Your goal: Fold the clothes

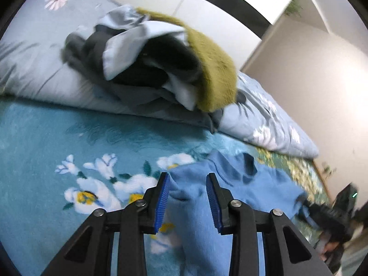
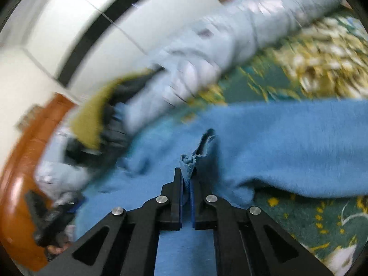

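A light blue sweater [image 1: 264,184] lies spread on the teal floral blanket [image 1: 46,138] of a bed. A thick fold of it fills the space between the blue pads of my left gripper [image 1: 188,176], which is shut on it. In the right wrist view the same sweater [image 2: 287,142] stretches off to the right. My right gripper [image 2: 186,171] is shut tight on a thin edge of it, and a crumpled tip of fabric pokes out past the fingertips. The other gripper [image 1: 331,214] shows blurred at the sweater's far right end.
A rolled pale blue floral quilt [image 1: 34,57] lies across the back of the bed. On it sits a heap of grey, white and dark clothes [image 1: 161,57] with an olive fuzzy garment [image 1: 214,64]. An orange-brown wooden headboard [image 2: 20,161] and white walls border the bed.
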